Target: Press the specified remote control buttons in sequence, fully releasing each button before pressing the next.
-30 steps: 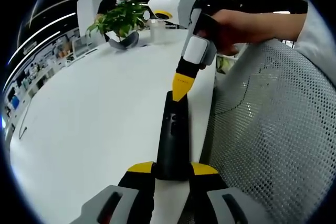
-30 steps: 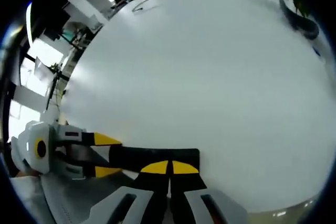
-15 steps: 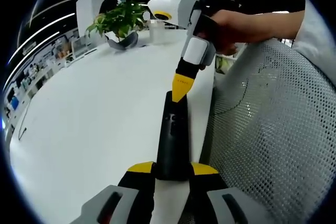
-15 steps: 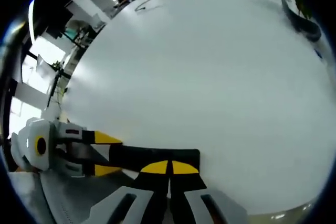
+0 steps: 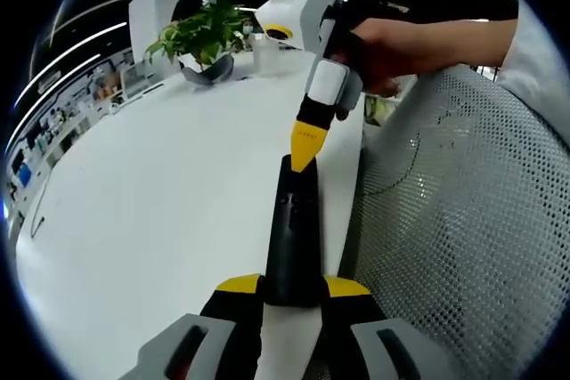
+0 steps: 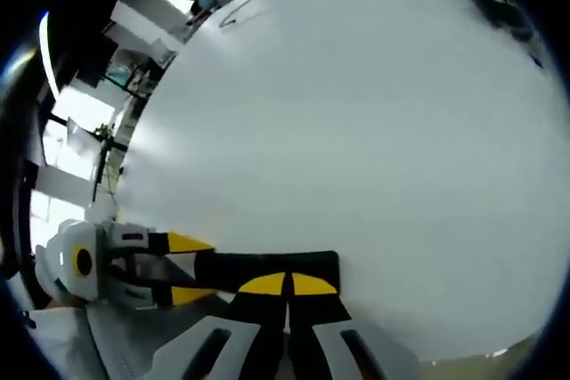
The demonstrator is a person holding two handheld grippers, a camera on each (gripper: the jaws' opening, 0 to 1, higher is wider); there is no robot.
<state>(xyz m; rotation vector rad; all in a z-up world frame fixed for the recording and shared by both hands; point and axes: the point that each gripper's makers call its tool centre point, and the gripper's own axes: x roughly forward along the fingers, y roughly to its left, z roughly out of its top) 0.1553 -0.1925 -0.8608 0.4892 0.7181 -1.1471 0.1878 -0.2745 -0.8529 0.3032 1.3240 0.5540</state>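
In the left gripper view, the left gripper [image 5: 292, 287] pinches the near end of a long, slim black remote control [image 5: 293, 229], which lies along the edge of the broad white worktop [image 5: 151, 193]. The right gripper [image 5: 305, 150], held by a person's hand [image 5: 385, 49], has its yellow tips pressed together and touching the remote's far end. A leafy green potted plant [image 5: 203, 35] stands well apart at the worktop's far side (a grey mesh chair back [image 5: 454, 220] lies beside the edge). In the right gripper view the closed right gripper [image 6: 286, 286] rests on the remote [image 6: 267, 266], with the left gripper [image 6: 191, 269] gripping its other end.
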